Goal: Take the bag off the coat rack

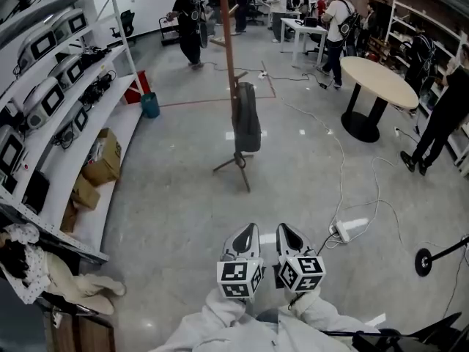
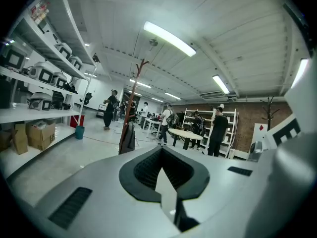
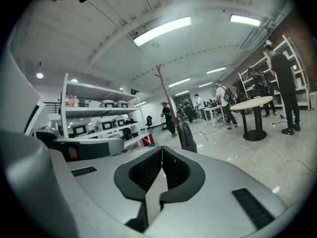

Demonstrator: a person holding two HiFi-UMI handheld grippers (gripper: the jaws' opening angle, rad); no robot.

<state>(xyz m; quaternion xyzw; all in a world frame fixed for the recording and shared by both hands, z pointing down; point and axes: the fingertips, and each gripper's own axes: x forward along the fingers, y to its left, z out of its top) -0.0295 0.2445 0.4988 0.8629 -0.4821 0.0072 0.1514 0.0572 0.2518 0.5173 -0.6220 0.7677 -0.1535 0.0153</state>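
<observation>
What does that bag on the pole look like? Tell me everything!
The bag is dark grey, long and flat, and looks like soft fabric. It hangs straight down, low on the reddish-brown coat rack, lying against its pole, with its bottom near the rack's splayed legs. It looks closed. Nothing else touches it.

Glossy grey floor [image 1: 183, 196] reflecting ceiling strip lights [image 2: 168, 38]. White shelving [image 1: 121, 127] running along left, holding cardboard boxes [image 1: 102, 156]. Round table [image 1: 377, 79] standing far right. Cables [image 1: 338, 160] trailing across floor. Brick wall [image 2: 246, 123], probably, showing far back.
</observation>
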